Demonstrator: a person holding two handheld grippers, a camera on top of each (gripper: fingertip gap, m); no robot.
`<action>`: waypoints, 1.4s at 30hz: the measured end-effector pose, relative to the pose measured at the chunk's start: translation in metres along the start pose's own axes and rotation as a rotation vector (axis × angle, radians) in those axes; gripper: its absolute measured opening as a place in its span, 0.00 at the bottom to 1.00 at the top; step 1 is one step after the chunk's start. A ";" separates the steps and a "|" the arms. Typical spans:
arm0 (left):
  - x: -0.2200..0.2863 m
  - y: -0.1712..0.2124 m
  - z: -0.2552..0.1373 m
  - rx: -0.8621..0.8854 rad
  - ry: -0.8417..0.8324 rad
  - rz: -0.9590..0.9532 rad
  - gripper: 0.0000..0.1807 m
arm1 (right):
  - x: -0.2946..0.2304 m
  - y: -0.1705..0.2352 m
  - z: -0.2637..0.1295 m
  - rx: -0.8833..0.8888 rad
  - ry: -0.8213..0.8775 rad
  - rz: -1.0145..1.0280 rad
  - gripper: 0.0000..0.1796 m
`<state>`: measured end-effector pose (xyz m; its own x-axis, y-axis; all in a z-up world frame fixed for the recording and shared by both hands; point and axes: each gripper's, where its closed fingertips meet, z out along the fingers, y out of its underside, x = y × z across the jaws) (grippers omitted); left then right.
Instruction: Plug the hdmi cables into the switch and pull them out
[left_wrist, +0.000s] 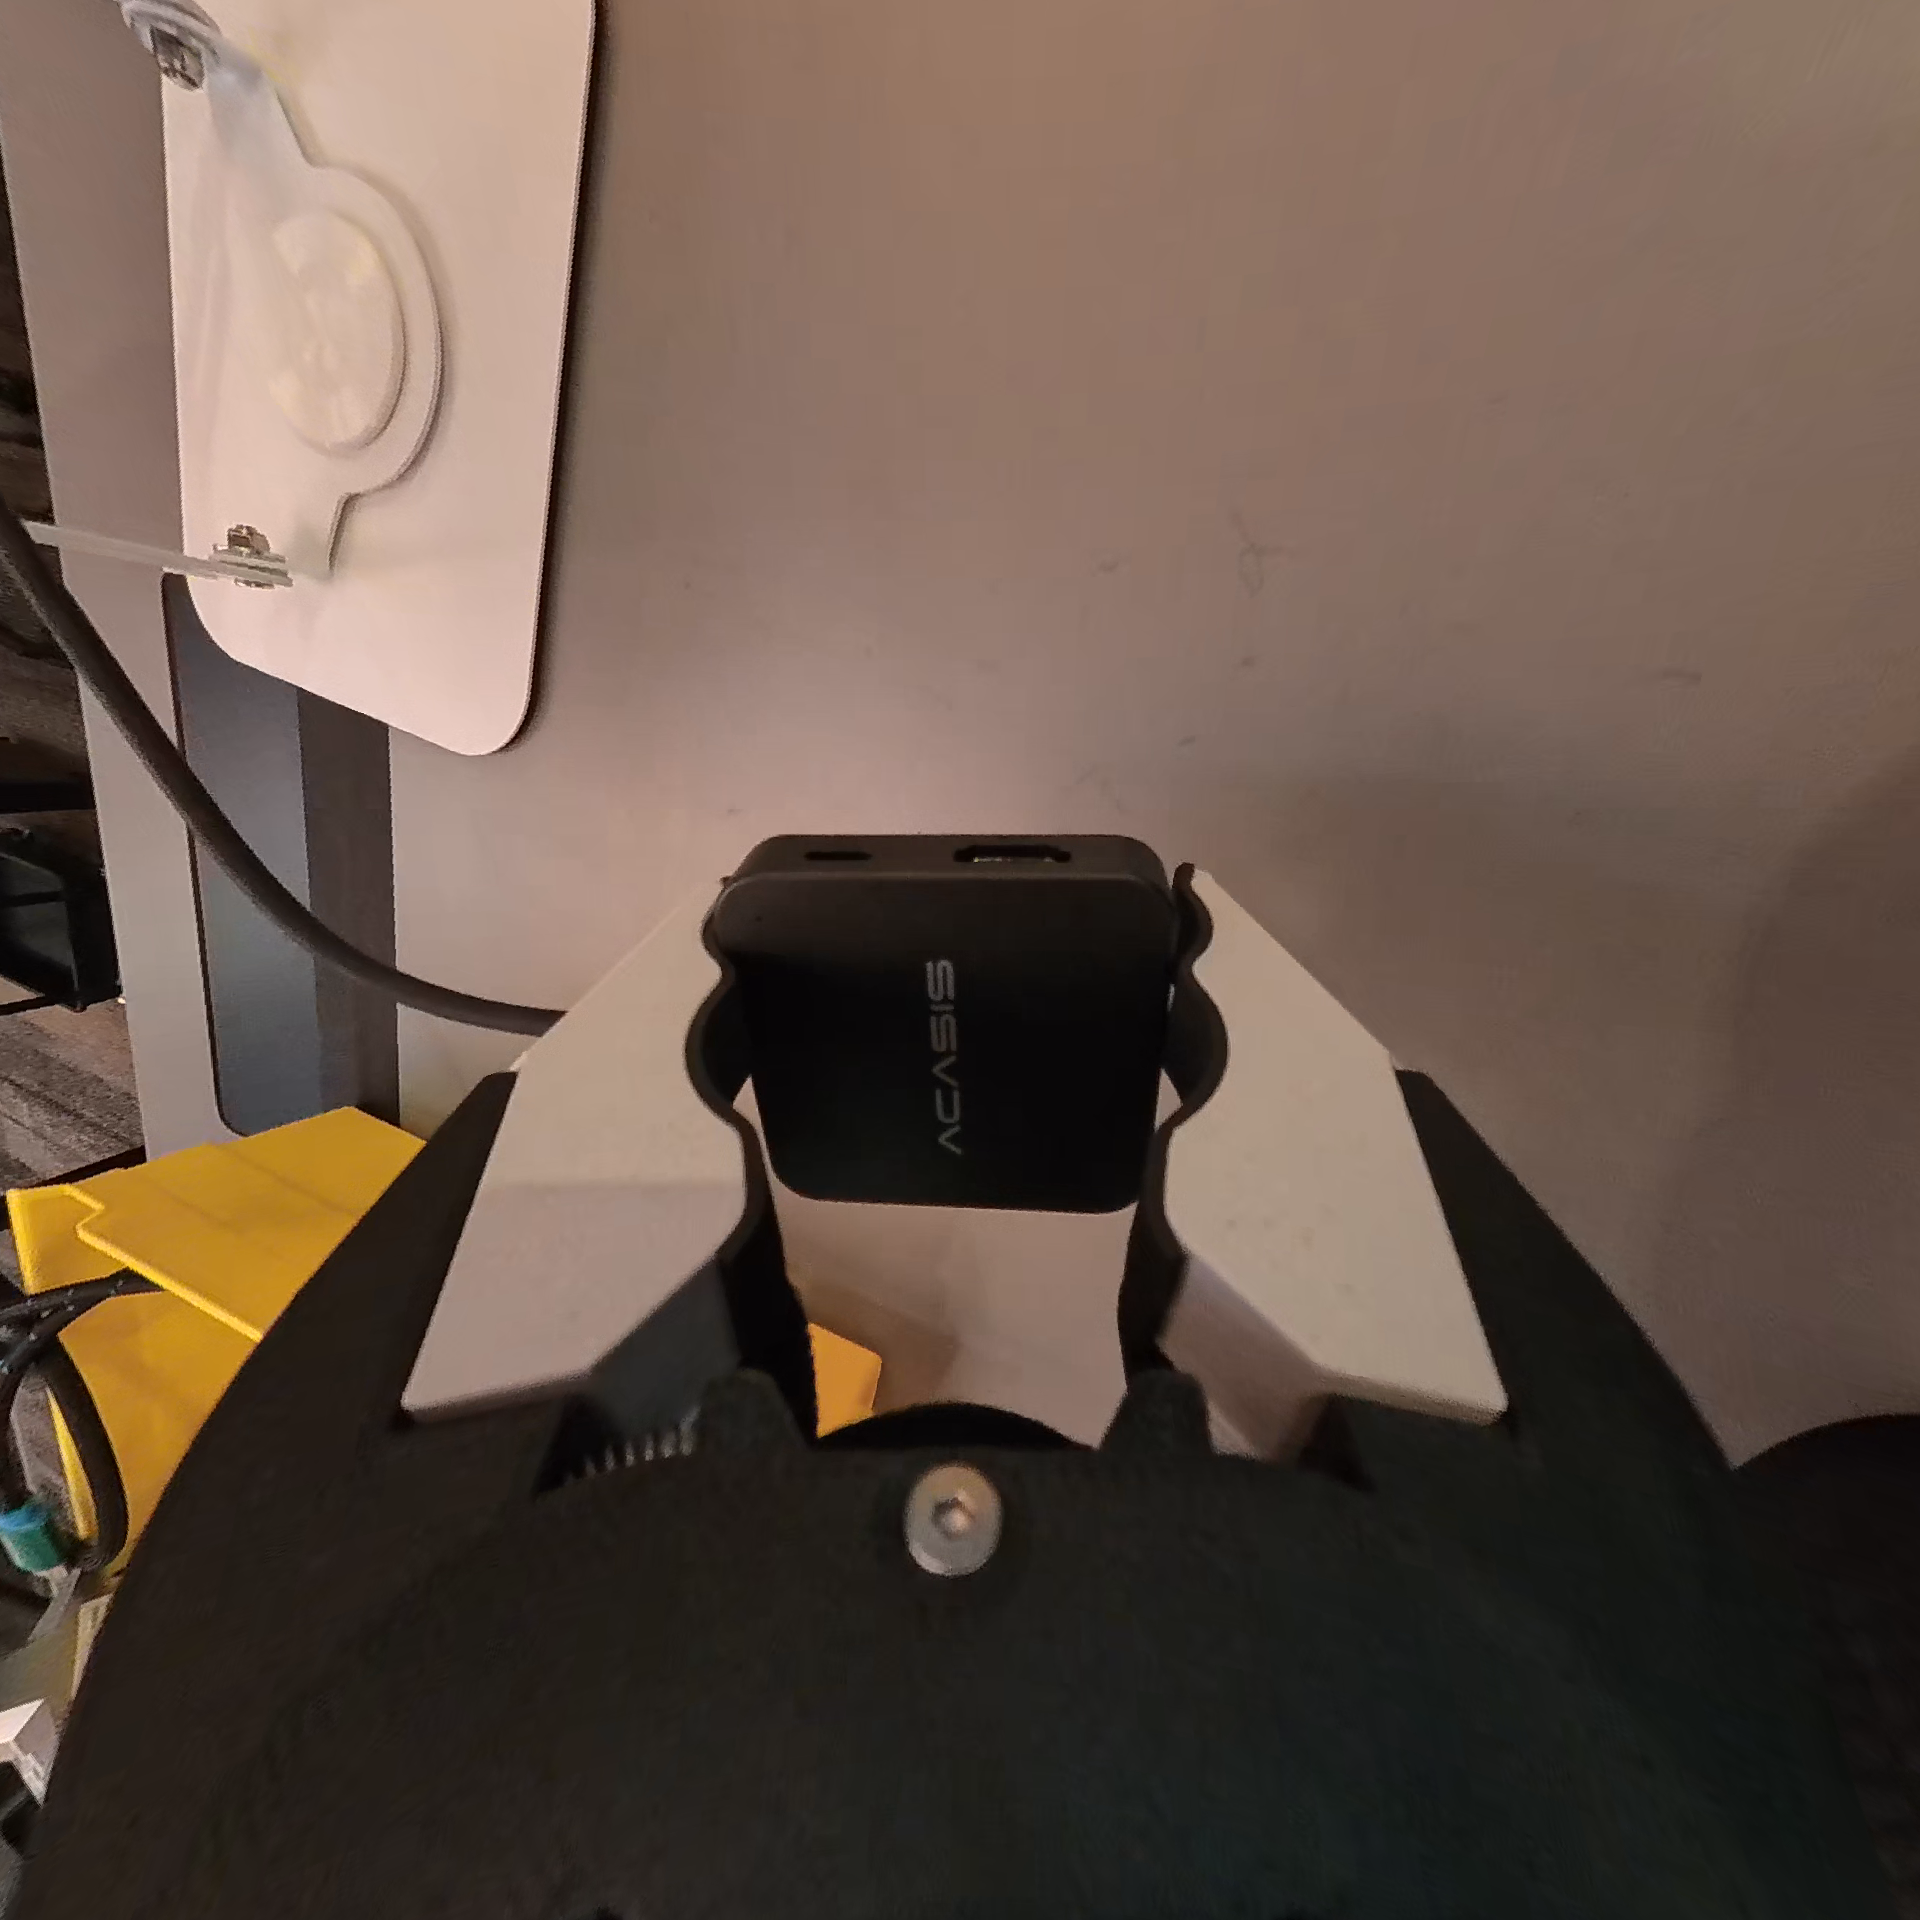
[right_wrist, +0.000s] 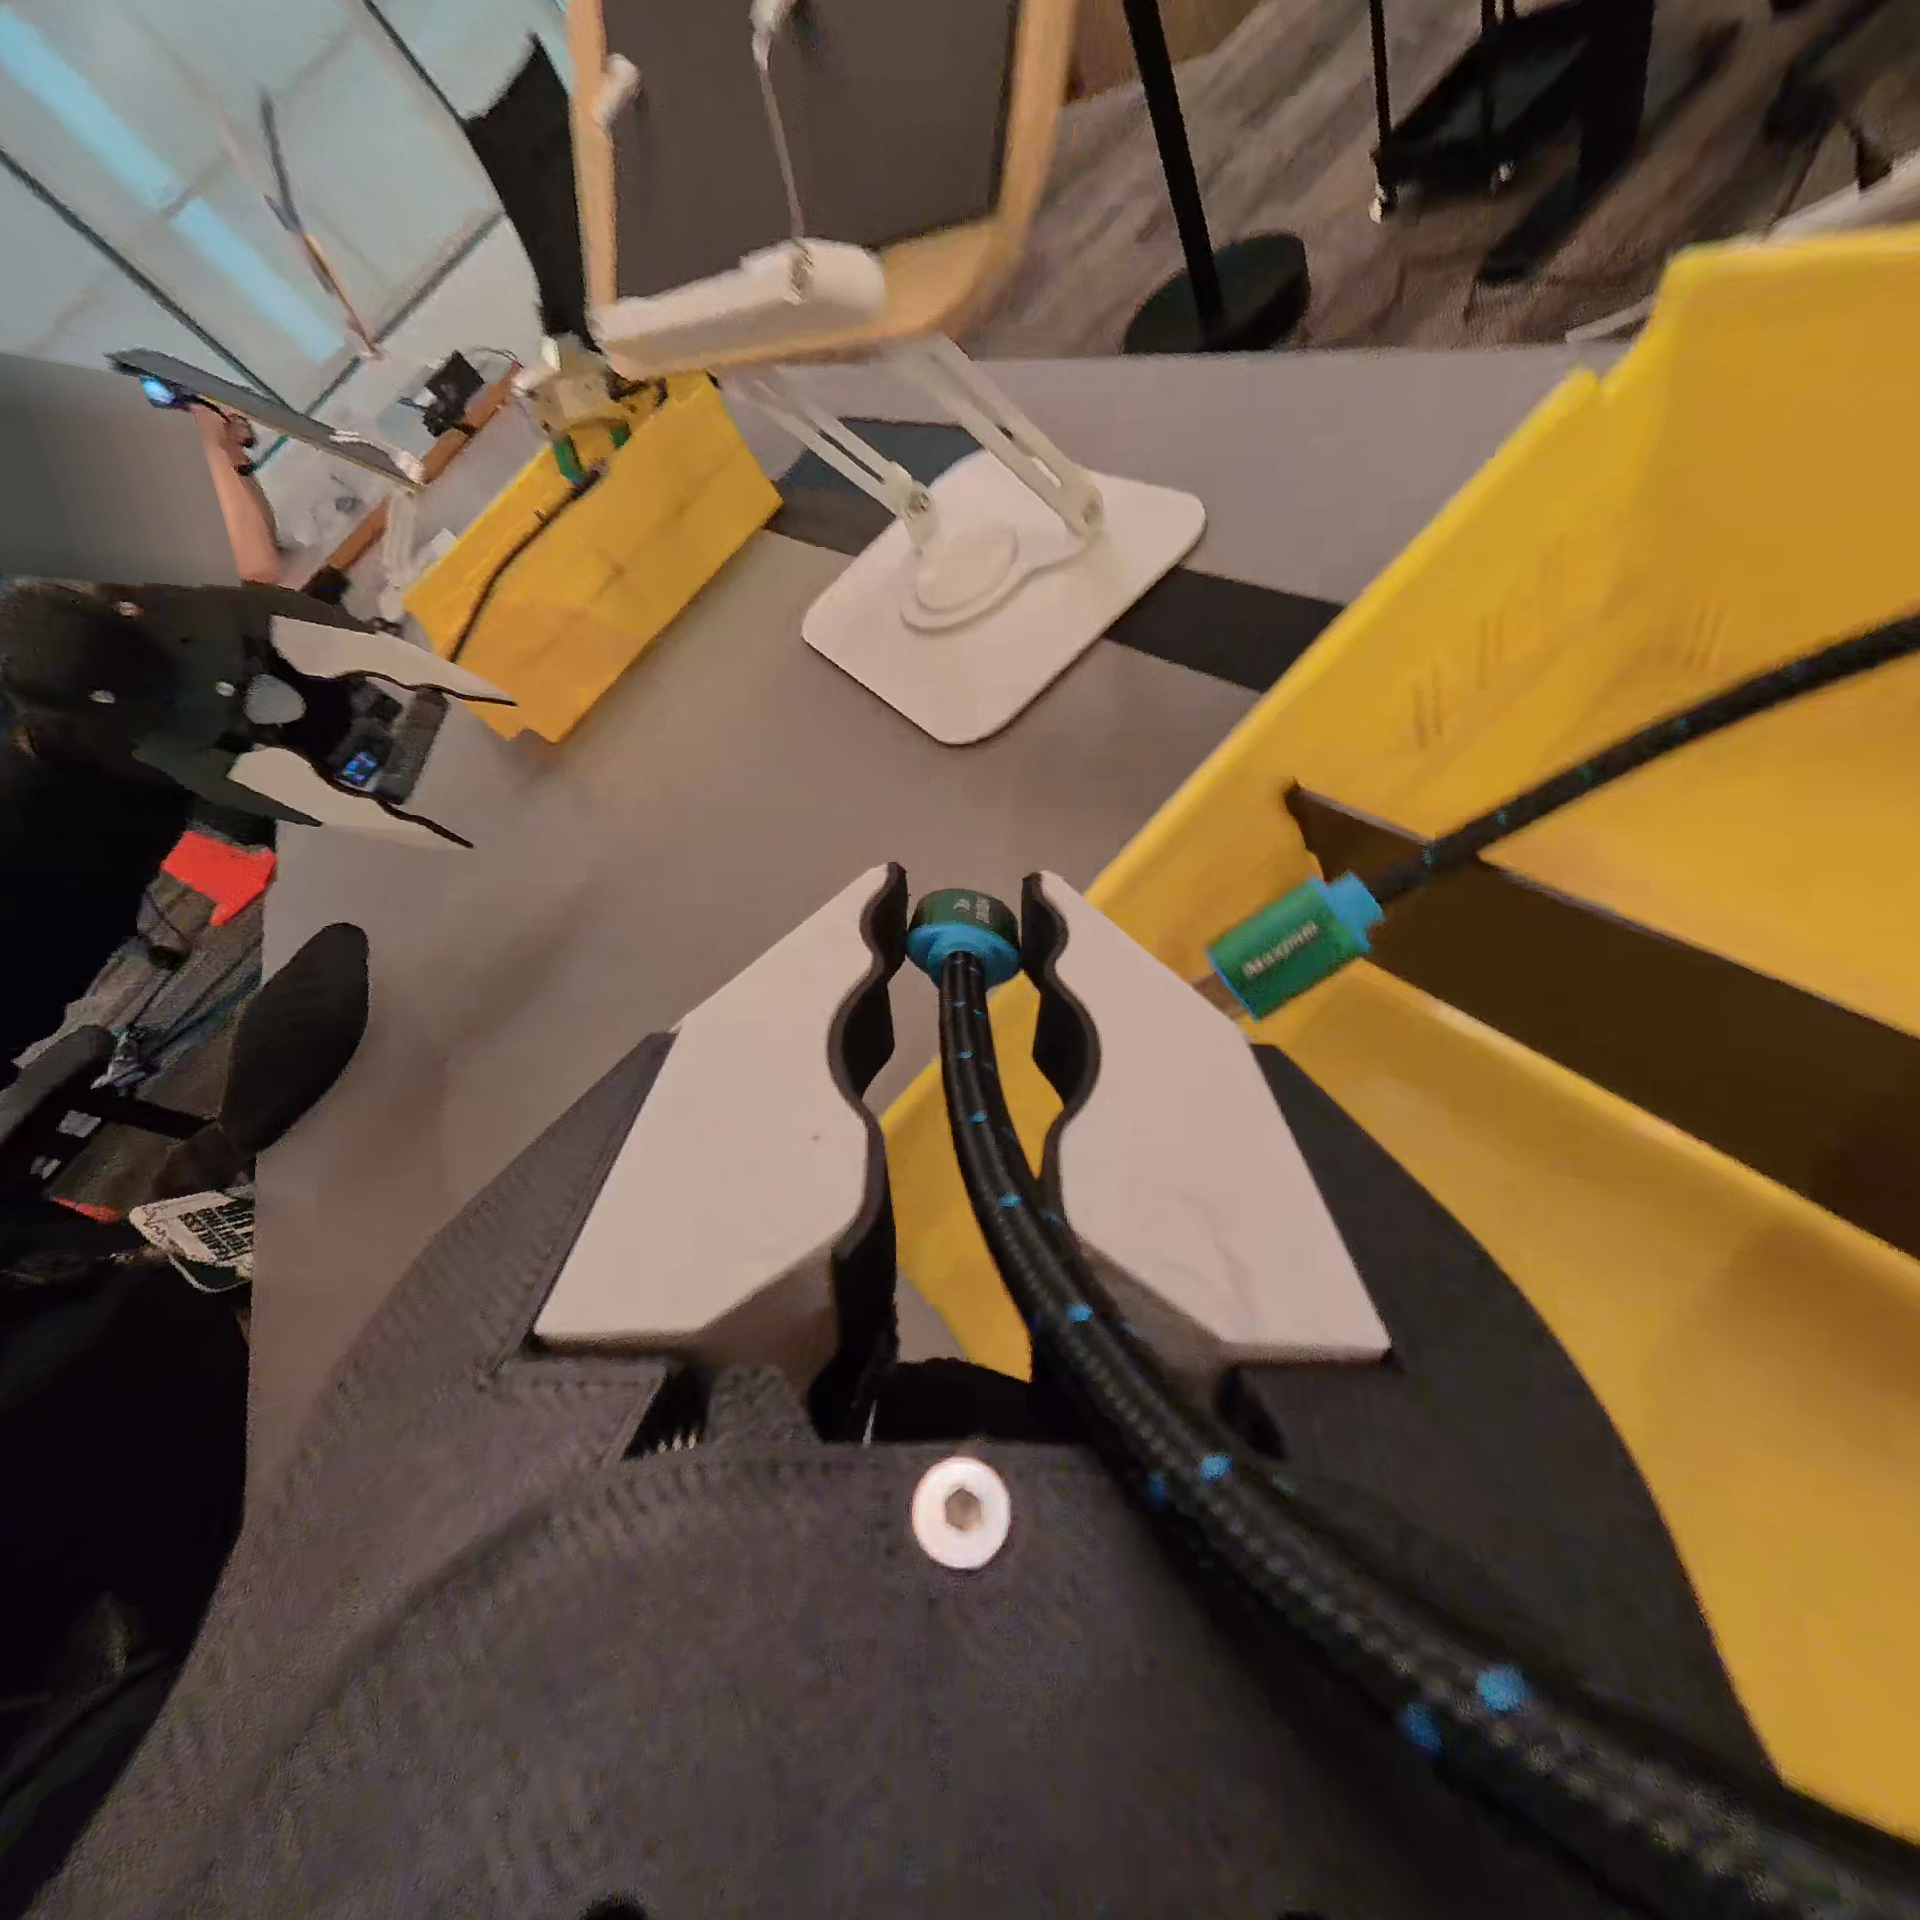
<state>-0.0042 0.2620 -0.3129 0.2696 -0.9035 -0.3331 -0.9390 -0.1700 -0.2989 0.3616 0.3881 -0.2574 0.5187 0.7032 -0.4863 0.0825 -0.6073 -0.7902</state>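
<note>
In the left wrist view the left tool (left_wrist: 951, 966) is clamped on the black switch (left_wrist: 951, 1029), held above the tabletop (left_wrist: 1351, 520), empty ports facing forward. In the right wrist view the right tool (right_wrist: 961, 920) pinches a green HDMI plug (right_wrist: 956, 914); I'd square it to the port, then push straight.

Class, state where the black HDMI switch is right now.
In the left wrist view, the switch sits clamped in the left gripper, ports facing away.

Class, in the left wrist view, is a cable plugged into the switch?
No: both ports on the switch held by the left gripper are empty.
</note>
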 end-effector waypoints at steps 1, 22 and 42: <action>0.000 0.000 0.000 -0.001 0.001 0.000 0.43 | 0.005 0.006 0.001 -0.026 0.021 0.019 0.11; 0.004 -0.001 0.002 -0.021 0.024 0.022 0.43 | 0.036 0.067 -0.036 -0.332 0.309 0.130 0.34; 0.001 -0.011 -0.001 0.008 0.002 0.024 0.43 | -0.049 -0.002 -0.020 -0.201 0.164 -0.321 0.27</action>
<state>0.0065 0.2628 -0.3087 0.2468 -0.9081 -0.3382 -0.9434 -0.1454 -0.2982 0.3530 0.3474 -0.2248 0.5670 0.8102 -0.1485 0.4185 -0.4386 -0.7953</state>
